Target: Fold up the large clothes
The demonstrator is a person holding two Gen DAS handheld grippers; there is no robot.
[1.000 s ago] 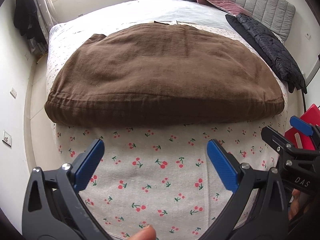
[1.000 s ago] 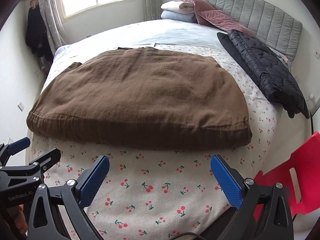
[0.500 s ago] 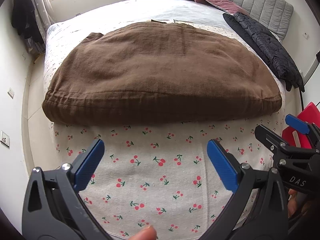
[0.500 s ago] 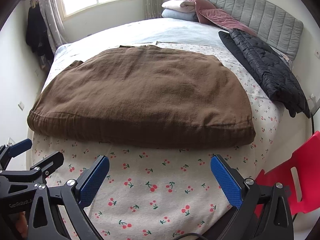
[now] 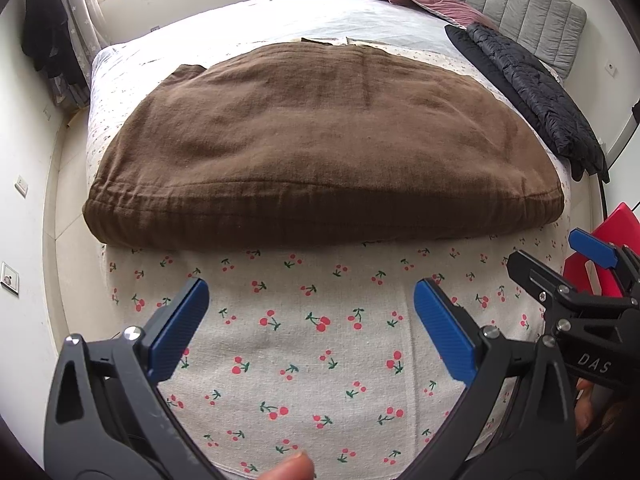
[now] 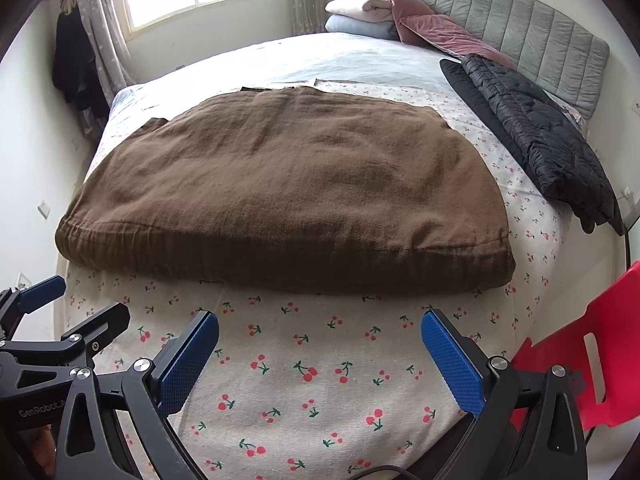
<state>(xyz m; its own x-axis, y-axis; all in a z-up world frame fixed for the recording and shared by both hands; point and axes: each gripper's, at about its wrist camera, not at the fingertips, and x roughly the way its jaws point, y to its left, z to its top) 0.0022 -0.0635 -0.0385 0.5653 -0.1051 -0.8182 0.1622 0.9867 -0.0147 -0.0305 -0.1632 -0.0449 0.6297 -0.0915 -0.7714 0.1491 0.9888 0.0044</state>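
Folded flat into a thick, soft rectangle with a ribbed hem along its near edge: brown garment (image 5: 320,148) mid-bed on cherry-print sheet (image 5: 312,340), bare printed cloth in front of it. Poised above that near strip, well short of the hem: left gripper (image 5: 308,328) and right gripper (image 6: 320,354), blue textured pads spread wide, holding nothing. Far right, alongside the grey padded headboard (image 6: 520,24): quilted black jacket (image 6: 532,132); near right: red plastic chair (image 6: 580,360).
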